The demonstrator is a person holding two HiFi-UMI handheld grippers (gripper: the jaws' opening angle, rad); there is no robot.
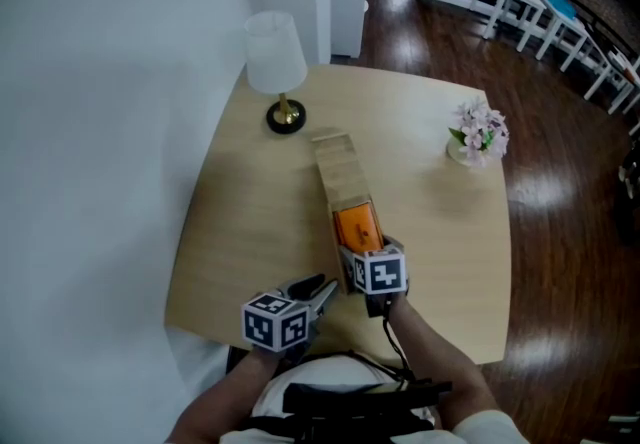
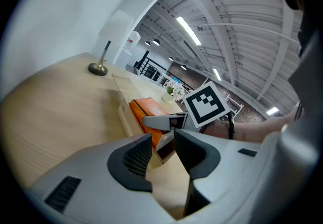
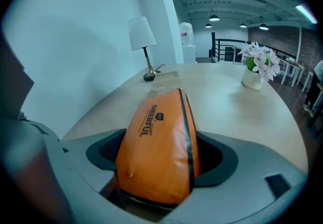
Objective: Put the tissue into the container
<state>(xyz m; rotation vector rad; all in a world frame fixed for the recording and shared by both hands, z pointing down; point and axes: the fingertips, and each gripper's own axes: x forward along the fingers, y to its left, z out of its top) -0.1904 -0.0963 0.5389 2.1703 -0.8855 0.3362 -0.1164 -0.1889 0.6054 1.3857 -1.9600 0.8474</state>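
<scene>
There is one table (image 1: 250,212), of pale wood with a smooth top and rounded corners. On it lies one container (image 1: 338,172), a long narrow wooden box that runs from the table's middle toward 6 o'clock.

One tissue pack (image 1: 357,226) is in sight. It is a soft, plump packet in glossy orange wrap with a dark seam and dark print. It sits at the container's 6 o'clock end, between the wooden side walls. No view shows whether it rests on the bottom.

There are two grippers, each carrying one cube with black-and-white square markers.

The right gripper (image 1: 362,254) comes in from 6 o'clock. In the right gripper view its two grey jaws are pressed against the tissue pack (image 3: 159,147) from both sides, and the ribbed dark pads dent the wrap.

The left gripper (image 1: 320,290) is at 7 o'clock of the container, just beside its near end. In the left gripper view its jaws stand a little apart with nothing between them. Through the gap the box end and the orange tissue pack (image 2: 146,108) show beyond.

One lamp (image 1: 275,57) stands at the table's 11 o'clock, with a white cone shade, a brass stem and a round black base. One small white pot of pale pink flowers (image 1: 480,129) stands at 2 o'clock, well apart from the container.
</scene>
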